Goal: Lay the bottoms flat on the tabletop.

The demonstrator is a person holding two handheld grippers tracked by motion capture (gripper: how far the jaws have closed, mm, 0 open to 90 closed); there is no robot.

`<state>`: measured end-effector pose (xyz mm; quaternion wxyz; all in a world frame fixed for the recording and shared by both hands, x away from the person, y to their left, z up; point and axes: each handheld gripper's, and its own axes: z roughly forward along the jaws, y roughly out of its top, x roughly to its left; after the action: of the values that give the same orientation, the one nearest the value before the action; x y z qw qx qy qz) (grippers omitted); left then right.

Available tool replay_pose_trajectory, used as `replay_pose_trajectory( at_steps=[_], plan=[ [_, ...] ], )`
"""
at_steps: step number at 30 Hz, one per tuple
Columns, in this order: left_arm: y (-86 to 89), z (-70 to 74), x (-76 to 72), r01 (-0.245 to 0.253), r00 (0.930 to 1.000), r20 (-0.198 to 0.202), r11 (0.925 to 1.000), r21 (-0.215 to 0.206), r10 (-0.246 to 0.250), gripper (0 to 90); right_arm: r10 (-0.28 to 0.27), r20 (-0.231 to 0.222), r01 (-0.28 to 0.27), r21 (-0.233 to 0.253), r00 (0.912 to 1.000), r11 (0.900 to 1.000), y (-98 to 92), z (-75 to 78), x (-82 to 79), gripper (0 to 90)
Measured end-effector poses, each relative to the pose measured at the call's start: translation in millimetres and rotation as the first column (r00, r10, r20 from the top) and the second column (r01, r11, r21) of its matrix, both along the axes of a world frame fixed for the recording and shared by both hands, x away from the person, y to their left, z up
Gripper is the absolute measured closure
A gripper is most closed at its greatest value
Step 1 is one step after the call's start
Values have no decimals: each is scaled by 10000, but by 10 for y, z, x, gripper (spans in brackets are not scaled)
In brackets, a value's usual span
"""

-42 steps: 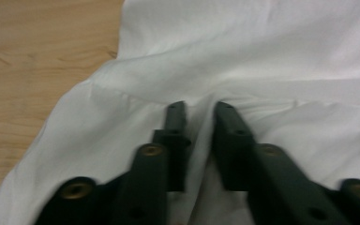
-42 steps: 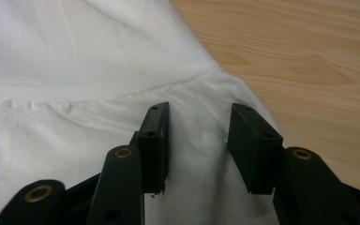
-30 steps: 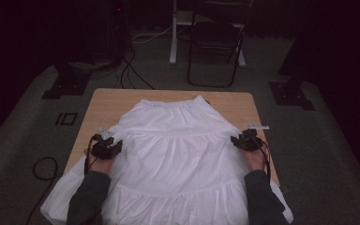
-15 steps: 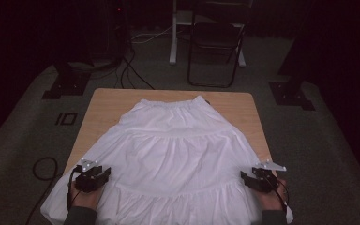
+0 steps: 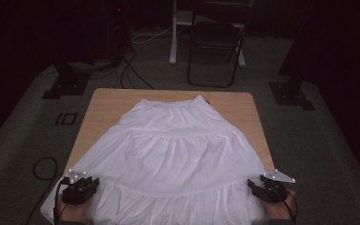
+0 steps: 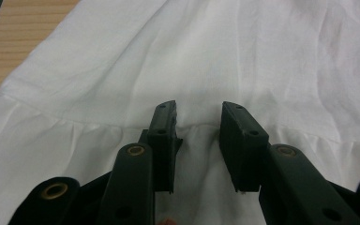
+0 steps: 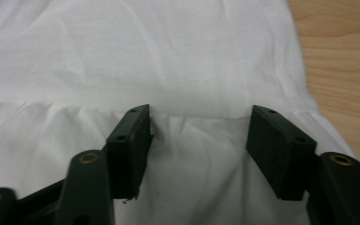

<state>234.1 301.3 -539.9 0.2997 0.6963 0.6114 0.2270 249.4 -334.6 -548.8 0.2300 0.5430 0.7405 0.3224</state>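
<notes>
- Wooden table (image 5: 243, 105) carries the skirt.
- White tiered skirt (image 5: 178, 159) lies spread flat, waistband far, hem at the near edge.
- Right gripper (image 7: 199, 126): fingers wide apart over the lower tier seam.
- Left gripper (image 6: 198, 124): fingers narrowly parted, clasping nothing.

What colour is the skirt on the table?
Plain white skirt, no pattern; best in the high view.
</notes>
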Motion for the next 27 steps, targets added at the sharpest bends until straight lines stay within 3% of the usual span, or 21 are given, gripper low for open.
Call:
replay_pose_trajectory(
  at_steps=[4, 5, 6, 7, 8, 14, 22, 27],
  plan=[
    [46, -14, -5, 30, 9999, 128, 9990, -444, -24, 640, -210, 100, 210, 40, 9997, 9998, -119, -8, 48, 433],
    [81, -27, -7, 66, 9997, 223, 9962, -873, -47, 615, -300, 168, 299, 38, 9994, 9995, -172, -13, 81, 435],
    [81, -27, -7, 66, 9997, 223, 9962, -873, -47, 611, -300, 168, 299, 38, 9994, 9995, -172, -13, 81, 435],
    [122, -33, -6, 25, 9996, 287, 9922, -1250, 11, 609, -402, 186, 401, 68, 9990, 9992, -201, -15, 108, 435],
    [145, -32, -8, -64, 9993, 352, 9907, -1356, 113, 609, -443, 188, 441, 74, 9988, 9990, -208, -16, 116, 435],
    [203, -11, -30, -374, 9965, 683, 9866, -1590, 488, 592, -624, 270, 621, 113, 9977, 9980, -210, -24, 122, 434],
    [166, 6, -25, -175, 9961, 834, 9890, -1469, 300, 576, -641, 422, 634, 161, 9971, 9979, -205, -41, 97, 425],
    [159, 30, -30, -190, 9930, 1127, 9889, -1471, 358, 573, -629, 444, 624, 132, 9970, 9980, -193, -43, 70, 413]
  ],
)
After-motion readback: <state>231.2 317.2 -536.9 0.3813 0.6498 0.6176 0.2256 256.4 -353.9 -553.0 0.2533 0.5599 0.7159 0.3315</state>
